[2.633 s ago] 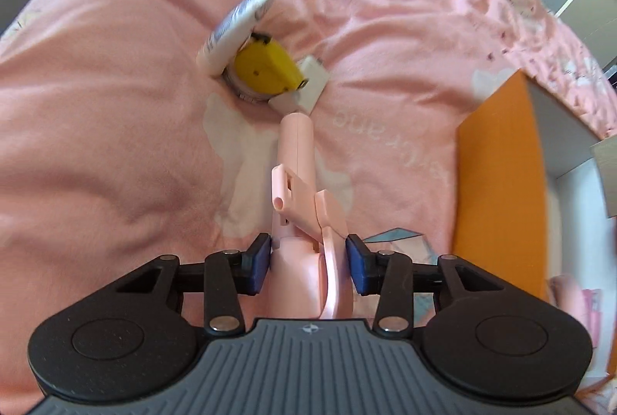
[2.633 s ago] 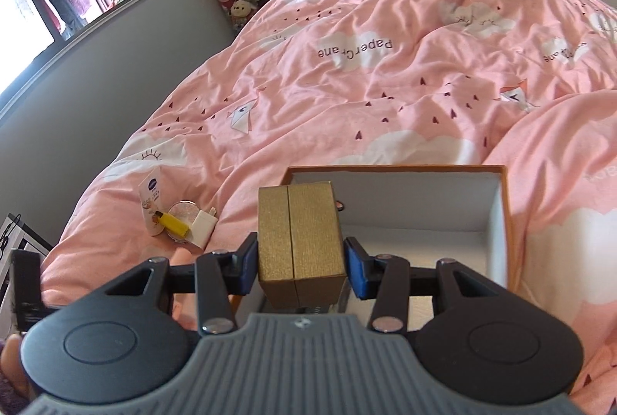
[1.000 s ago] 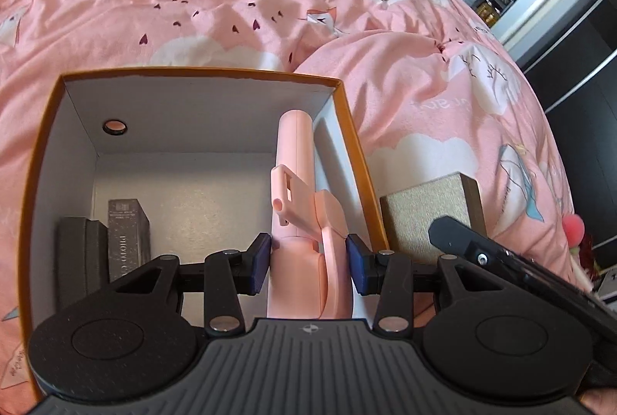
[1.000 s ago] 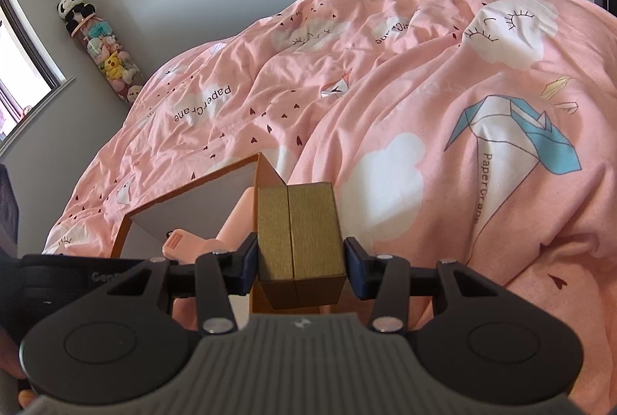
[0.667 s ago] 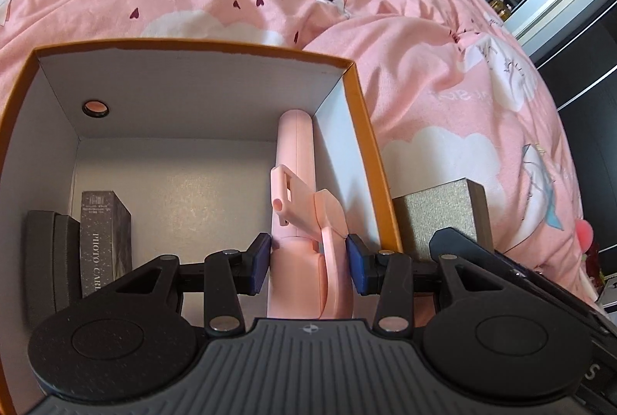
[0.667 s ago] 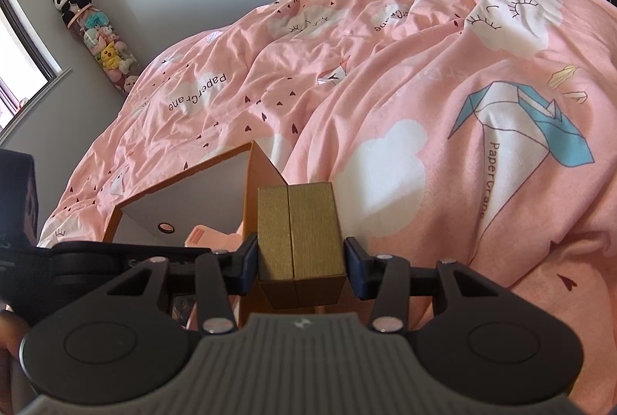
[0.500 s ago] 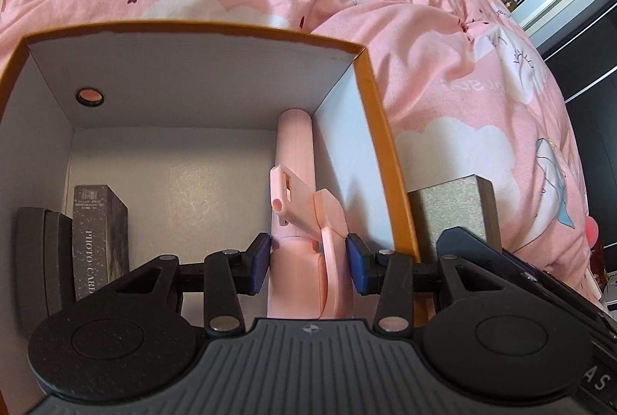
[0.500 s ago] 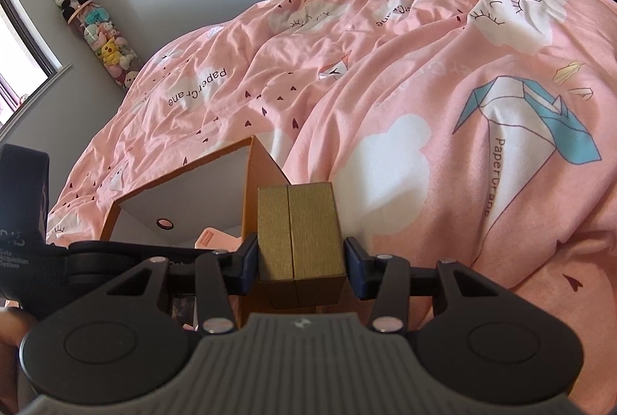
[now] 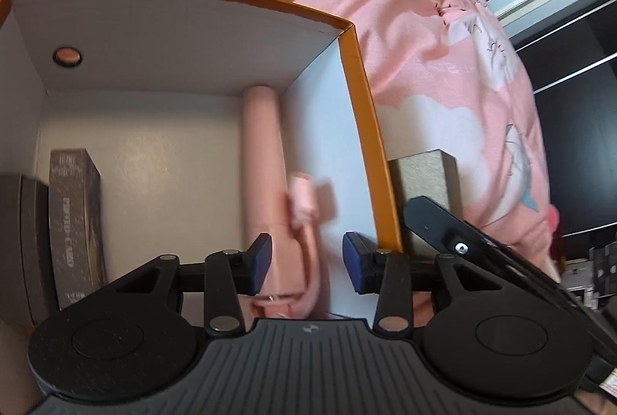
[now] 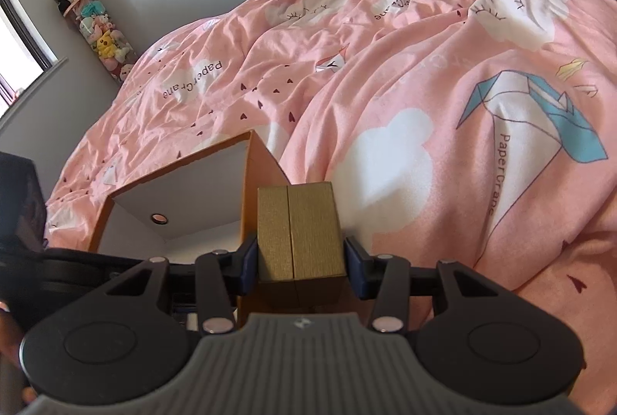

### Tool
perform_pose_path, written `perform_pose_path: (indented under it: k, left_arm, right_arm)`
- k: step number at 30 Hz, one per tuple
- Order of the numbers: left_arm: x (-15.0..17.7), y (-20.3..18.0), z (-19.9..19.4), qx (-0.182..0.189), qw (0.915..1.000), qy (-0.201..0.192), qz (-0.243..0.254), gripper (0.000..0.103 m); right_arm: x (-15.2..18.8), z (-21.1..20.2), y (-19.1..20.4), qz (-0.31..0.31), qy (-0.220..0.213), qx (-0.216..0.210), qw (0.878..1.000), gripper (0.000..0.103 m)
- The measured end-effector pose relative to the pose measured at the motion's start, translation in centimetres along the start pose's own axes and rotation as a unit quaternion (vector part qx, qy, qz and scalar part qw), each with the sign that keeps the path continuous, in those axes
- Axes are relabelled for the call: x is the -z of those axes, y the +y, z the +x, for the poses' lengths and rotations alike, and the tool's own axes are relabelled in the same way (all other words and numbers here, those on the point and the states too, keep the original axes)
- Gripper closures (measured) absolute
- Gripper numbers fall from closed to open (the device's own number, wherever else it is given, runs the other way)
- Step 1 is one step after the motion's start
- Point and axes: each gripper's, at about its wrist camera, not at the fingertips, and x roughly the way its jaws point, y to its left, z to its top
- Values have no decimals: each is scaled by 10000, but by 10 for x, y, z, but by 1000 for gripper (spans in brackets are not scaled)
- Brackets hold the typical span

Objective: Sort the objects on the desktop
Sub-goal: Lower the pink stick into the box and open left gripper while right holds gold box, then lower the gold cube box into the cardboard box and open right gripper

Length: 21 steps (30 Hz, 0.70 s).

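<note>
Box floor (image 9: 162,160) free mid-box; dark boxes (image 9: 73,222) block left, pink tool (image 9: 266,160) right.

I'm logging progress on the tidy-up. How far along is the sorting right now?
Done: a dark box and a black case stand inside the orange box. In hand: the left gripper is open, the pink tool blurred, apparently just released inside. Left: the right gripper holds the gold box outside the wall.

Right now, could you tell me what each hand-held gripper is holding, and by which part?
The left hand-held gripper is open, holding nothing; the pink tool lies inside the orange box. The right hand-held gripper clamps the gold box by its two sides.
</note>
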Motion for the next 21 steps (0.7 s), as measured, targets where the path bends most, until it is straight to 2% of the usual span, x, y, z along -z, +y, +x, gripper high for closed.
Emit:
perform_pose_path:
  k: [7, 10, 15, 21]
  left_arm:
    - [7, 11, 14, -107, 9996, 217, -140, 65]
    - [11, 7, 10, -60, 9998, 167, -10, 65]
    - [12, -4, -27, -356, 9980, -363, 387, 65]
    - [15, -3, -75, -732, 9912, -1003, 469, 65]
  right_arm:
    - [-1, 0, -2, 11, 13, -42, 10000, 55]
    - [0, -4, 2, -42, -42, 31, 10000, 55]
    - [-3, -24, 17, -208, -466, 109, 9986, 55]
    - [-10, -48, 48, -566, -928, -77, 9940, 55]
